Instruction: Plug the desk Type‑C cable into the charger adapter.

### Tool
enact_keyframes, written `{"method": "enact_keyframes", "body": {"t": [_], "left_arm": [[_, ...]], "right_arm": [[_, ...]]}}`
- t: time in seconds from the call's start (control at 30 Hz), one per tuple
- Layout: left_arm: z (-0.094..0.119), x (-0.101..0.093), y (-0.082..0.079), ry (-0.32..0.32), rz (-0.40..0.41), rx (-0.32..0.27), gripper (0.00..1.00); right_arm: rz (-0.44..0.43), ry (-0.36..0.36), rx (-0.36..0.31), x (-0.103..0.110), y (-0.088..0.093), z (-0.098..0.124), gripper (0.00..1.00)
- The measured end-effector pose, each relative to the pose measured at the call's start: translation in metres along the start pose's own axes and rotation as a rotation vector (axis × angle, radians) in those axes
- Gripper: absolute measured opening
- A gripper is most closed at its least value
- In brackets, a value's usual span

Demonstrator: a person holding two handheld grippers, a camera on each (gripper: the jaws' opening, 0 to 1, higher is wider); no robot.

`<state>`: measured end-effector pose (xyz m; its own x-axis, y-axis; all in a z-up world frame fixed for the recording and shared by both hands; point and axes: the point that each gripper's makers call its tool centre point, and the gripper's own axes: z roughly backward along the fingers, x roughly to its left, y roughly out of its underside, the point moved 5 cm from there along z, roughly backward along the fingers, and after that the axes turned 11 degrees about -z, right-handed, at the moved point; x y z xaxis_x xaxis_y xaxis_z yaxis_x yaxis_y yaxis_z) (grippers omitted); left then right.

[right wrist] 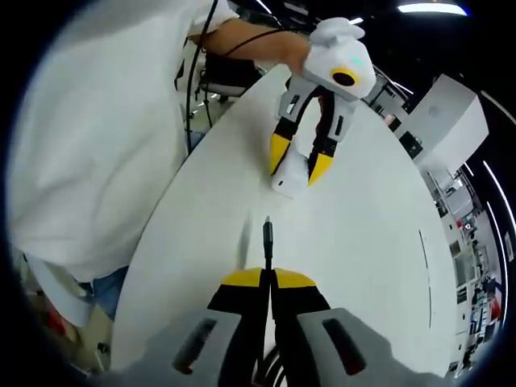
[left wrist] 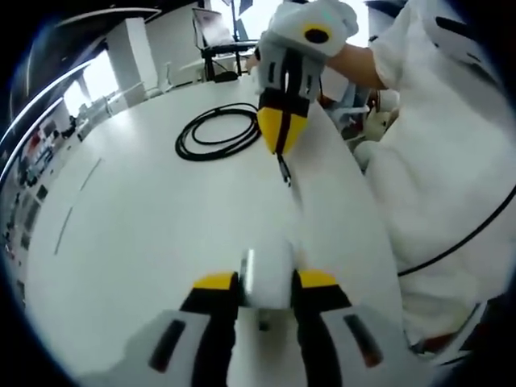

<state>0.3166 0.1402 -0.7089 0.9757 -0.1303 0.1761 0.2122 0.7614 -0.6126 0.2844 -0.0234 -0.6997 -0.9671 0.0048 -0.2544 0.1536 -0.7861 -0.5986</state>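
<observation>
Our left gripper has its fingers clenched on the white charger, above the bench. Our right gripper pinches the black cable, plug aimed at the charger, near but apart; its coil lies mid-bench.

Left gripper jaws clamped on the charger adapter; right gripper jaws pinched on the Type-C cable, facing the adapter, near it.

I see a long white table running into the room. Bright windows sit far left; ceiling strip lights glow overhead.
</observation>
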Motion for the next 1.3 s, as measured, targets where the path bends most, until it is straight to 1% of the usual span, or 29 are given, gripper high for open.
{"method": "enact_keyframes", "body": {"t": [0.5,0.67,0.77,0.8,0.87,1.07,1.3], "left_arm": [[0.002,0.002,0.003,-0.013,0.016,0.000,0.26],[0.002,0.002,0.003,-0.023,0.032,-0.006,0.26],[0.002,0.002,0.002,-0.037,0.050,-0.015,0.25],[0.002,0.002,0.002,-0.046,0.073,-0.030,0.25],[0.001,0.001,0.000,-0.054,0.092,-0.040,0.25],[-0.002,-0.004,-0.004,-0.073,0.100,-0.069,0.25],[-0.005,-0.010,-0.010,-0.071,0.094,-0.083,0.24]], "right_arm": [[0.003,0.003,0.001,0.000,-0.001,0.001,0.01],[0.004,0.005,-0.001,0.000,-0.001,0.001,0.01],[0.004,0.006,-0.004,-0.001,-0.002,0.001,0.01],[0.000,0.005,-0.008,-0.001,-0.002,0.001,0.01],[-0.003,0.006,-0.012,-0.001,-0.002,0.002,0.01],[-0.006,0.003,-0.015,-0.001,-0.002,0.001,0.01],[-0.009,0.002,-0.023,-0.001,-0.003,0.000,0.01]]}}
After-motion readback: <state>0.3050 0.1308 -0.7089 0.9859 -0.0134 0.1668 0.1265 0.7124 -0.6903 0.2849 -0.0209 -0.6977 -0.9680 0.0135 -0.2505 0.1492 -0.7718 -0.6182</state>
